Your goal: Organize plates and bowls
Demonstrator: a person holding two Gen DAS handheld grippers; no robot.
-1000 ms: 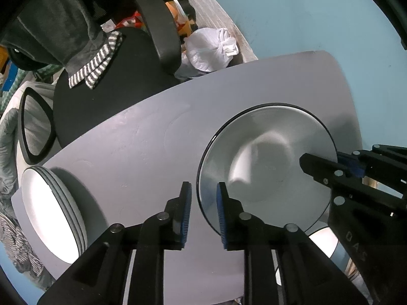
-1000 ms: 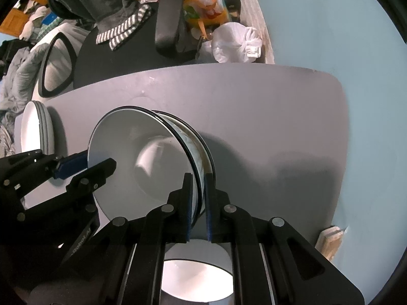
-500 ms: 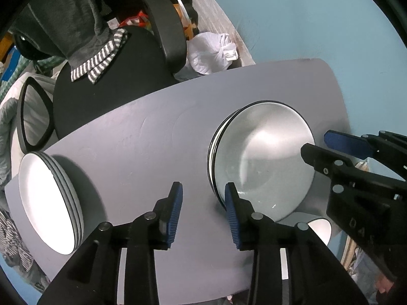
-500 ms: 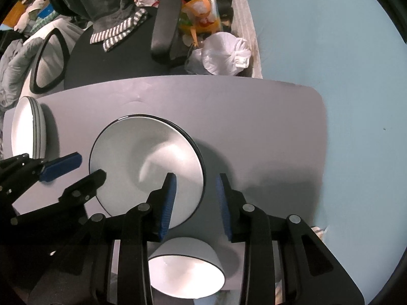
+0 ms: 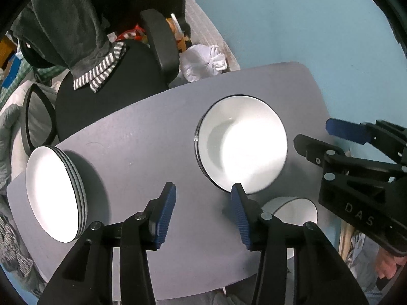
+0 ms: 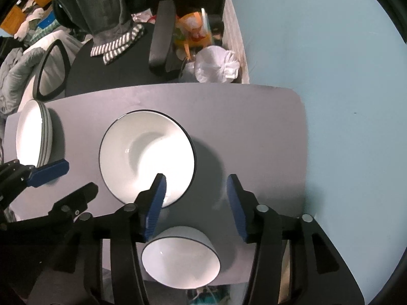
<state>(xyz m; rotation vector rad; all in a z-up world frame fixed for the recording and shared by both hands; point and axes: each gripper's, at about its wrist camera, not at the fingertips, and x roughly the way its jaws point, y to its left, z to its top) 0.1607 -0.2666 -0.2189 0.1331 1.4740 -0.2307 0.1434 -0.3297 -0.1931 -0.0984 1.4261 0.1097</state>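
**Both tongs spreading, nothing in either one**

Left gripper (image 5: 202, 208) first: black arms, ribbed blue pads, pointing straight down at the table, jaws opening and about half spread right now. Nothing between them but bare tabletop. Its right pad sits just in front of the near rim of the wide white black-rimmed bowl stack (image 5: 241, 143), which is at roughly 1 o'clock from the tongs in the left wrist view, and the pad isn't pressing on it.

Right gripper (image 6: 195, 200) is the same deal: jaws opening, roughly half spread, empty. In its own view the left pad overlaps the near edge of that bowl stack (image 6: 146, 152), at about 11 o'clock, but I can't tell whether it touches. A small deep white bowl with a dark rim (image 6: 180, 259) sits at 6 o'clock, right under the tongs near the table's front edge.

Further out, a stack of white flat plates (image 5: 54, 193) sits at 9 o'clock on the far left end of the grey rounded table (image 5: 142, 152). Beyond the table at 12 o'clock: a black office chair (image 6: 106, 68) with a grey striped-cuff garment (image 6: 117, 43) draped on it, and a tied white plastic bag (image 6: 216, 63) against the pale blue wall.
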